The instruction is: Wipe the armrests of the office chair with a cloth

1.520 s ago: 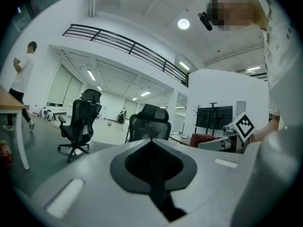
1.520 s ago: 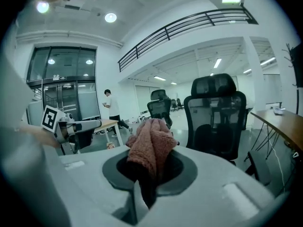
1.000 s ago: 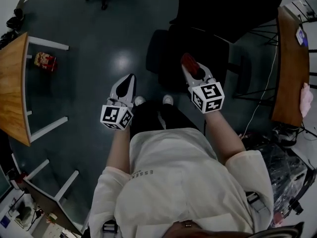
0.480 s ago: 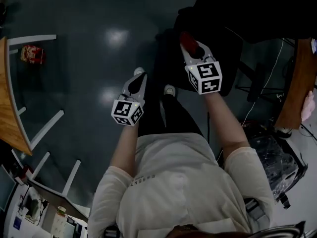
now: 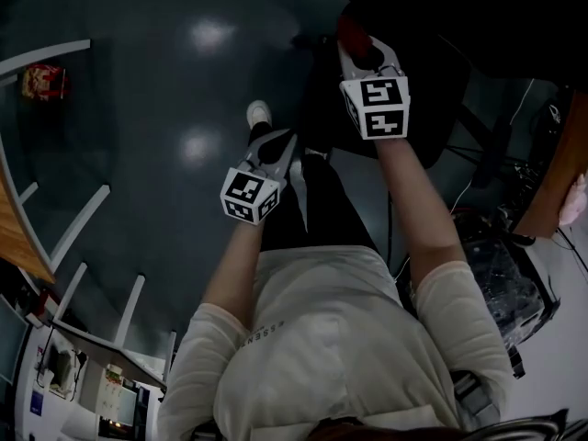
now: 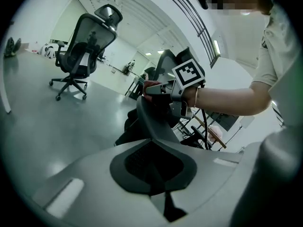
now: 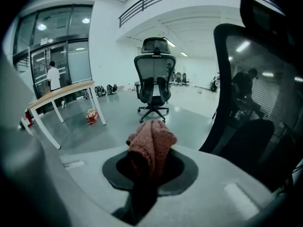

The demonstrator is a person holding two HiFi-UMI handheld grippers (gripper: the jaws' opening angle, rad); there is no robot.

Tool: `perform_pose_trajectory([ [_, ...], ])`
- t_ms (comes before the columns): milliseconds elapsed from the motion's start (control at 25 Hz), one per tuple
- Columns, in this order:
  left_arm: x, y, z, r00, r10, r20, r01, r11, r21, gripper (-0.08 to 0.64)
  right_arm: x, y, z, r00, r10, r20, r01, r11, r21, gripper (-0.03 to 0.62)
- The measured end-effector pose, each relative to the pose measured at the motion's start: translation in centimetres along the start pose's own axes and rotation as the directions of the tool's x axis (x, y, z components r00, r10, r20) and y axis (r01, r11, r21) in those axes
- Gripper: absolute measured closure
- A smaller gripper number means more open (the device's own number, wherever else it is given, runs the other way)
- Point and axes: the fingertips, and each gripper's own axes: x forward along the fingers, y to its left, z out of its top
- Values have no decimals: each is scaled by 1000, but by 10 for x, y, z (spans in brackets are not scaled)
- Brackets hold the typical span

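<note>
Right tongs (image 5: 360, 51) clamped on the reddish cloth (image 7: 151, 143), up close to the black mesh office chair (image 7: 258, 79). Left tongs (image 5: 273, 147) pressed together, nothing between them, lower down over the grey floor (image 5: 138, 108).

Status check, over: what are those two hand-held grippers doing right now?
Right hand-held gripper shut on fuzzy reddish cloth. Left hand-held gripper shut, empty. Black mesh office chair close by; no wiping contact visible. Path looks clear.

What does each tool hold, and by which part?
The right tool holds the reddish cloth by a bunched part; the rest sticks out beyond the jaws. The left tool is shut and holds nothing.
</note>
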Motion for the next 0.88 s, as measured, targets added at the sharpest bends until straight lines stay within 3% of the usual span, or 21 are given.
perform_pose_trajectory([
  [120, 1, 0, 0, 1000, -4, 15, 4, 1000, -22, 545, 0, 15, 0, 1000, 20, -4, -20, 999, -36, 543],
  [360, 2, 0, -2, 999, -2, 35, 3, 999, -32, 545, -13, 61, -13, 988, 139, -63, -143, 987, -73, 543],
  [680, -5, -4, -10, 999, 6, 48, -5, 999, -33, 545, -48, 118, -40, 967, 247, -68, -249, 968, -23, 543],
  [880, -21, -8, -13, 995, 27, 101, -27, 1000, -1, 545, -78, 146, -61, 956, 286, -70, -284, 958, 37, 543],
])
